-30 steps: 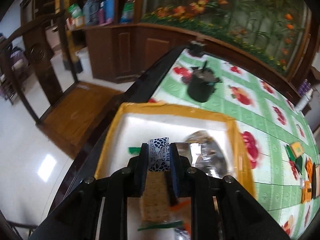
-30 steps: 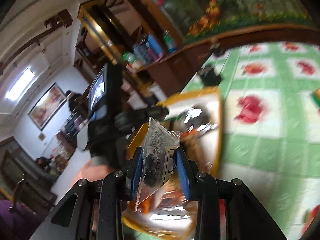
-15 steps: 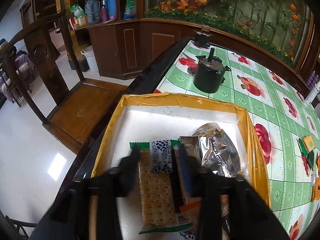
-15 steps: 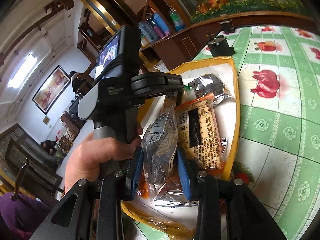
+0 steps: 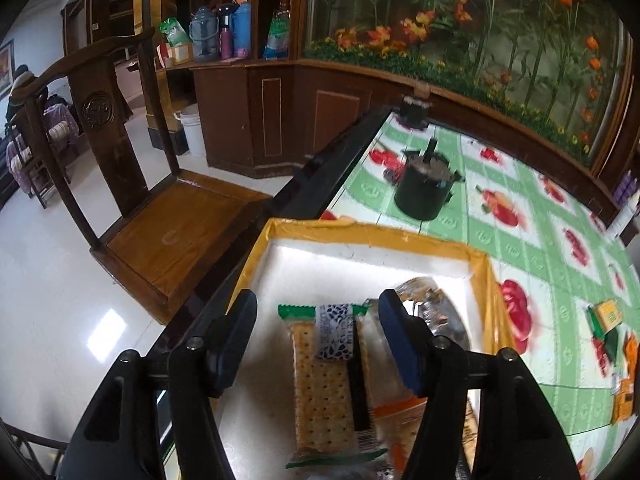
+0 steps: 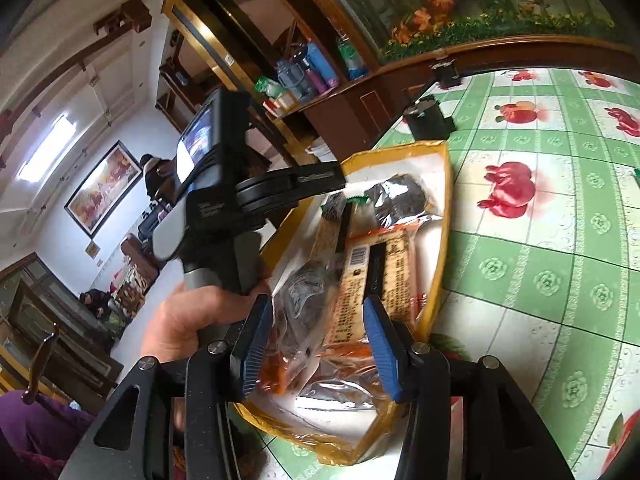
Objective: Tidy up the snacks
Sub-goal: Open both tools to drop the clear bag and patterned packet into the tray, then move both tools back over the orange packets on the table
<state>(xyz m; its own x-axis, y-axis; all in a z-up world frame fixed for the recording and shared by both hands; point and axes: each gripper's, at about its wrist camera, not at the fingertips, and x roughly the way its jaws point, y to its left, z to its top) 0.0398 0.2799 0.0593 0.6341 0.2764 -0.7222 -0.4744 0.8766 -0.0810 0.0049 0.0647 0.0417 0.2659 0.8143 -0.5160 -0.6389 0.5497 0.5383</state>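
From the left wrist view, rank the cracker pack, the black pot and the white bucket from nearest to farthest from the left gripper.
1. Cracker pack: in the box, between the open fingers of the left gripper.
2. Black pot: on the tablecloth beyond the box.
3. White bucket: on the floor, far left, by the cabinet.

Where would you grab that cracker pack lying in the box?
Probably across its narrow width, coming straight down from above. The cracker pack lies flat and long in the yellow-rimmed box, and the open left gripper already straddles it. The small blue-patterned packet sits on its far end, so grip nearer the middle.
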